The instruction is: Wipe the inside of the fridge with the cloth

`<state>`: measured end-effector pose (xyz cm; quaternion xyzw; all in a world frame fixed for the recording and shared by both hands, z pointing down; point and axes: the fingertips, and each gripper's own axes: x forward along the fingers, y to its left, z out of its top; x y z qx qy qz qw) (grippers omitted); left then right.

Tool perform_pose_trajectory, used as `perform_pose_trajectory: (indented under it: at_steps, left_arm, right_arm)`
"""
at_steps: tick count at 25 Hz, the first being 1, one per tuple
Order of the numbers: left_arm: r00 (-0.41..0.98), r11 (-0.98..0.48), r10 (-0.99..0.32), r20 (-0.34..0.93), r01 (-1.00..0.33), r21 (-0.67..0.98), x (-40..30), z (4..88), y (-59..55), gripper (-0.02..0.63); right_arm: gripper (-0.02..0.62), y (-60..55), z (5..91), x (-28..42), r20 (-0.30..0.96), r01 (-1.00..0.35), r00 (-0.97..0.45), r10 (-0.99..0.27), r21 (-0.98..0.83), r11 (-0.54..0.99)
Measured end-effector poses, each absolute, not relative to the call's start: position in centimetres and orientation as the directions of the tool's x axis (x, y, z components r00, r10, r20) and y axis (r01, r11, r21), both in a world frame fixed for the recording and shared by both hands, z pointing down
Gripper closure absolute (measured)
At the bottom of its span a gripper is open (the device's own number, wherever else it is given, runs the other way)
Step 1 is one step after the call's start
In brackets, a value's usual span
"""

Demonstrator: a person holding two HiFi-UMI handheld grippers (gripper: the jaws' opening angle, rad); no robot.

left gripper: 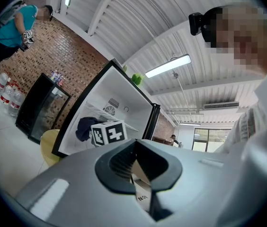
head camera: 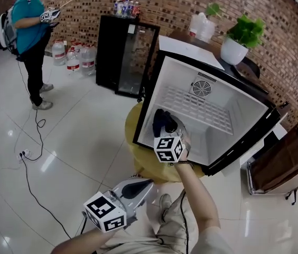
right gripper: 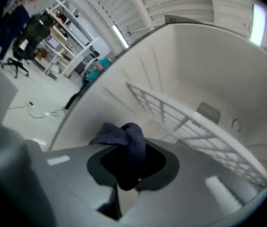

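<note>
Wiping step: your right claw [right gripper: 132,176] grips the dark cloth [right gripper: 126,141] inside the fridge [head camera: 233,118], near-left corner. Left claw [left gripper: 140,174] closed, empty. Next, probably drag the cloth rightward.

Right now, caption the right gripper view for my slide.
Right gripper grips dark blue cloth inside the open white fridge.
</note>
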<state>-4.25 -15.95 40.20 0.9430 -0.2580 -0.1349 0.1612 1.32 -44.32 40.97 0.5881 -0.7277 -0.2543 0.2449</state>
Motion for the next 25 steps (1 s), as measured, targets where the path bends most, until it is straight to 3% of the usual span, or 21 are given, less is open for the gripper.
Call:
perform_pose_trajectory:
  at_steps: [2, 5, 17, 25]
  left_arm:
    - [0.836, -0.822, -0.519, -0.175, -0.434, 0.369, -4.1, 40.1, -15.9, 0.604]
    - [0.837, -0.825, -0.516, -0.182, -0.428, 0.369, -3.9, 39.9, -15.6, 0.604]
    - [0.815, -0.805, -0.548, -0.189, -0.452, 0.385, -5.8, 39.8, -16.6, 0.604]
    - [0.827, -0.810, -0.533, -0.178, -0.438, 0.391, -5.0, 40.2, -16.2, 0.604]
  right_arm:
    - [0.555, -46.4, 39.8, 2.4, -0.045, -0.734, -0.098, -0.994, 0.678, 0.041]
    - [0.555, -49.7, 39.8, 2.4, -0.107, -0.717, -0.040, -0.993, 0.696, -0.047]
    - [0.555, -57.1, 39.1, 3.5, -0.081, -0.637, 0.028, -0.996, 0.767, -0.080]
    - [0.557, -55.7, 39.1, 12.6, -0.098, -0.594, 0.165, -0.981, 0.784, -0.178]
